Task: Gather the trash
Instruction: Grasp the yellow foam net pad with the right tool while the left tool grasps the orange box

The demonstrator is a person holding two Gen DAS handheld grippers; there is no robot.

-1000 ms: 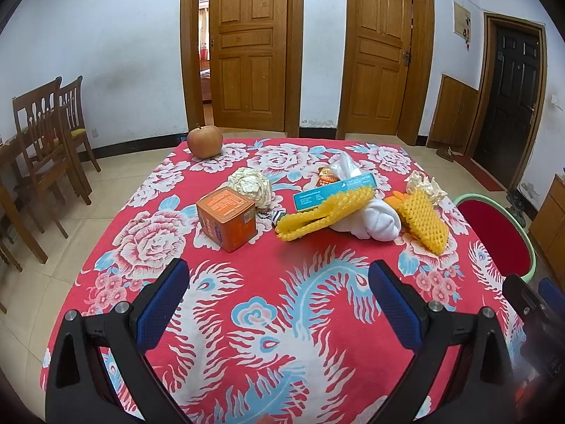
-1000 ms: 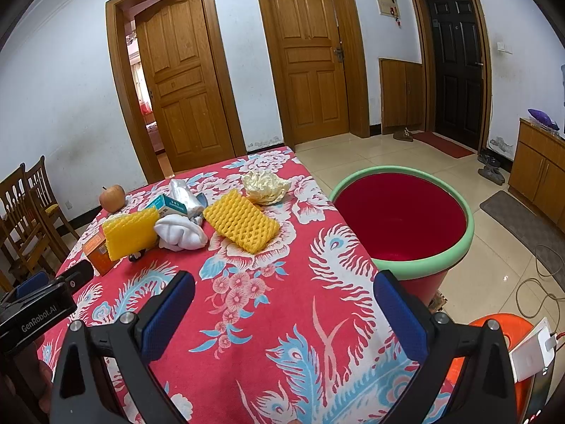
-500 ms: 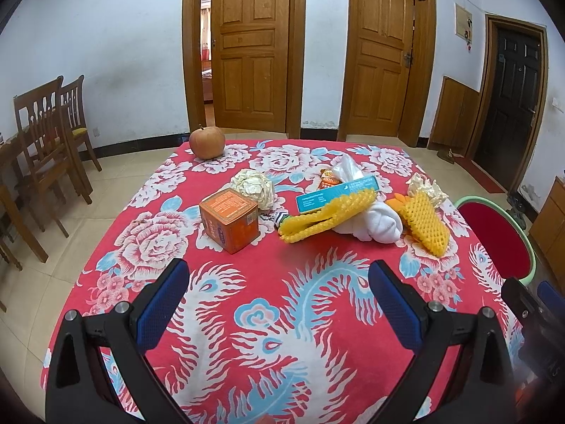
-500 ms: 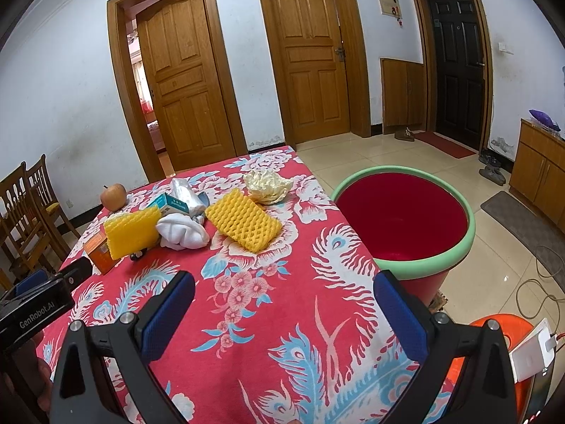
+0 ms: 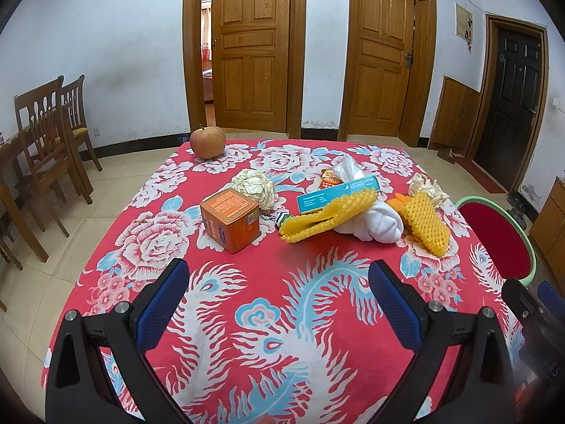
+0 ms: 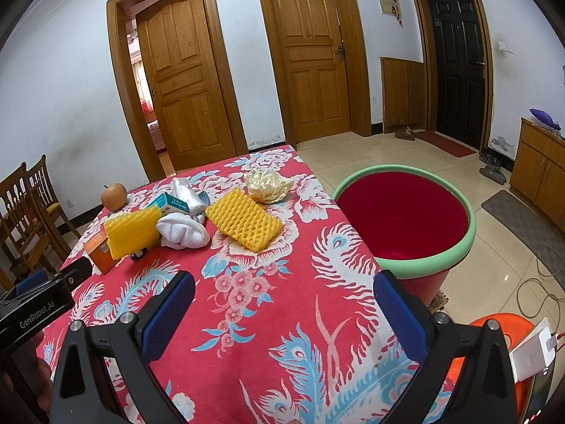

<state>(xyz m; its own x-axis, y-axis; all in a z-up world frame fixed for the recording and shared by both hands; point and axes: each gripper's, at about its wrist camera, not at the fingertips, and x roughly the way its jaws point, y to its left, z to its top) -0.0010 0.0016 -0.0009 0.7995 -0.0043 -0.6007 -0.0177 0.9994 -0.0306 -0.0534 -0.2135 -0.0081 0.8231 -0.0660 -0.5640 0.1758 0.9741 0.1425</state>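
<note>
Trash lies mid-table on the red floral cloth [image 5: 282, 300]: an orange box [image 5: 230, 219], a crumpled paper ball [image 5: 255, 188], two yellow foam nets [image 5: 332, 216] [image 6: 243, 218], a teal box [image 5: 335, 194], a white wad [image 5: 374, 224] and a plastic wrapper [image 5: 348, 171]. A red bin with a green rim [image 6: 402, 219] stands right of the table. My left gripper [image 5: 279, 300] is open and empty above the near cloth. My right gripper [image 6: 282, 312] is open and empty, near the table's right edge, beside the bin.
An apple [image 5: 207, 142] sits at the far left corner of the table. Wooden chairs [image 5: 49, 134] stand to the left. An orange stool with a white charger [image 6: 522, 357] is near the right gripper. Doors line the back wall.
Both views have shifted very slightly; the trash sits a touch lower in the left wrist view. Nothing on the table has moved and both grippers stay open.
</note>
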